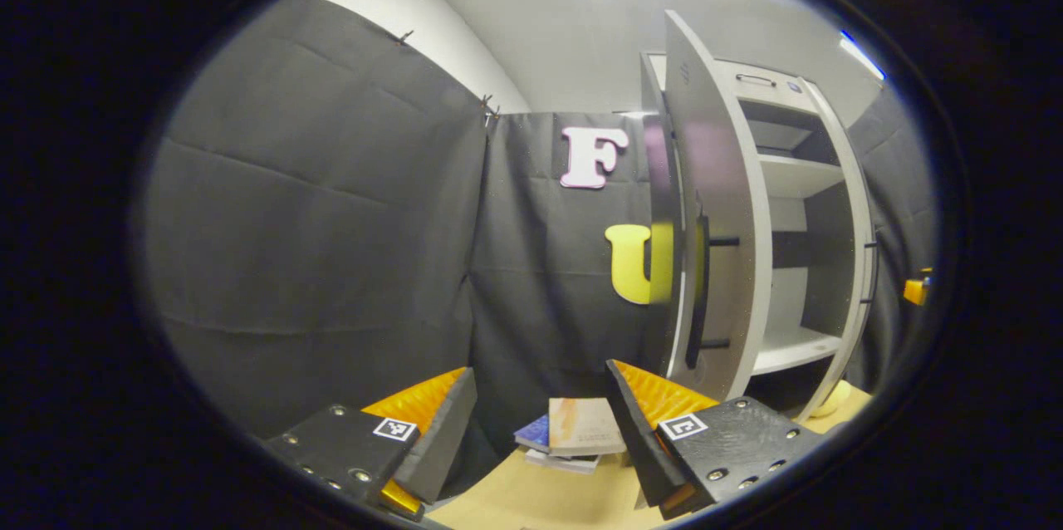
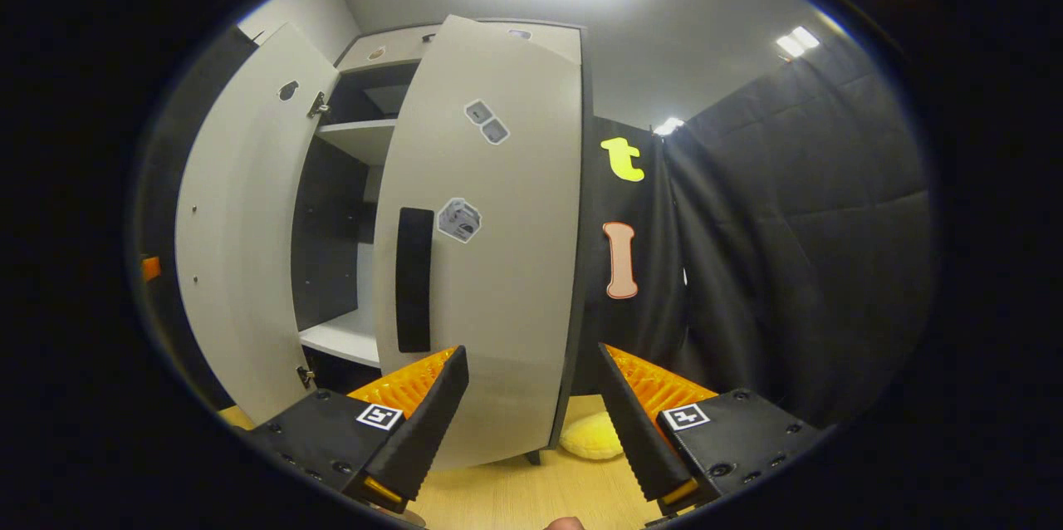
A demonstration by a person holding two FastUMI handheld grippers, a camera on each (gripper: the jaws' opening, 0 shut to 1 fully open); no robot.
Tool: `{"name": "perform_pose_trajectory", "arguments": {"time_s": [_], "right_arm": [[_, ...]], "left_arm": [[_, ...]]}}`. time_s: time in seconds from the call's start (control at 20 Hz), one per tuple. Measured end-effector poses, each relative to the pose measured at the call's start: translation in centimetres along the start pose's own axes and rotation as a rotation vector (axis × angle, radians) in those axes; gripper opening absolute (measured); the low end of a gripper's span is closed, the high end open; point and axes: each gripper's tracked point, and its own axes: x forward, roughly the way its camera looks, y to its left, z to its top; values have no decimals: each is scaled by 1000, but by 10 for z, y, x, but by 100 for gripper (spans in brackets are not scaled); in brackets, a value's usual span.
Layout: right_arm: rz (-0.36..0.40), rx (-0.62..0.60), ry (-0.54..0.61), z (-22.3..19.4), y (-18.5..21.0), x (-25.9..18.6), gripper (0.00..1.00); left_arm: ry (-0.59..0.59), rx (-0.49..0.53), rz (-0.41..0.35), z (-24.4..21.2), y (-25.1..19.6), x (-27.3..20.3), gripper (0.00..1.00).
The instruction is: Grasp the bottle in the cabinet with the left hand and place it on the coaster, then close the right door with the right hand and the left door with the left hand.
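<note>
Two tools hang spread and empty: the right tool (image 2: 527,397) faces the half-swung right door (image 2: 490,264), ready to push; the left tool (image 1: 540,422) waits near the left door (image 1: 714,223). No bottle visible on the cabinet (image 1: 797,181) shelves.

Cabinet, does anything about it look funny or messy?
Nothing looks broken or spilled. The tall white cabinet just has both doors hanging open: the left door swung wide, and the right door with the black handle partway shut. A small stack of books sits neatly on the wooden table.
</note>
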Motion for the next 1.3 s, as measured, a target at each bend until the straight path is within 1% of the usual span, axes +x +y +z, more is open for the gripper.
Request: {"name": "perform_pose_trajectory", "arguments": {"time_s": [0.15, 0.35, 0.4, 0.45, 0.5, 0.55, 0.6, 0.75, 0.85, 1.05, 1.25, 1.3], "right_arm": [[-48, 30, 10, -8, -32, -15, 98], [-123, 60, 49, -25, -73, -29, 96], [-145, 67, 51, -27, -84, -33, 98], [-162, 75, 49, -27, -93, -36, 96], [-176, 81, 45, -27, -102, -39, 98], [-188, 85, 40, -28, -110, -44, 98], [-200, 87, 37, -29, -117, -47, 98], [-243, 94, 29, -33, -136, -54, 98], [-249, 107, 29, -35, -142, -57, 97], [-240, 113, 45, -42, -145, -58, 95], [-238, 98, 42, -41, -149, -62, 95], [-244, 93, 39, -39, -152, -64, 92]], "left_arm": [[-18, 0, -21, 10, -20, 20, 89], [-47, 45, -48, 19, -51, 34, 89], [-50, 56, -46, 20, -56, 36, 89], [-53, 72, -25, 19, -56, 40, 89], [-58, 92, -8, 21, -56, 42, 89], [-64, 103, -3, 23, -58, 41, 89], [-61, 97, -5, 21, -58, 40, 94], [-53, 49, -12, 21, -58, 40, 95], [-51, 28, -35, 21, -61, 39, 95], [-51, 11, -113, 23, -67, 33, 95], [-62, 3, -127, 26, -68, 32, 95], [-62, 3, -131, 26, -69, 33, 95]]}}
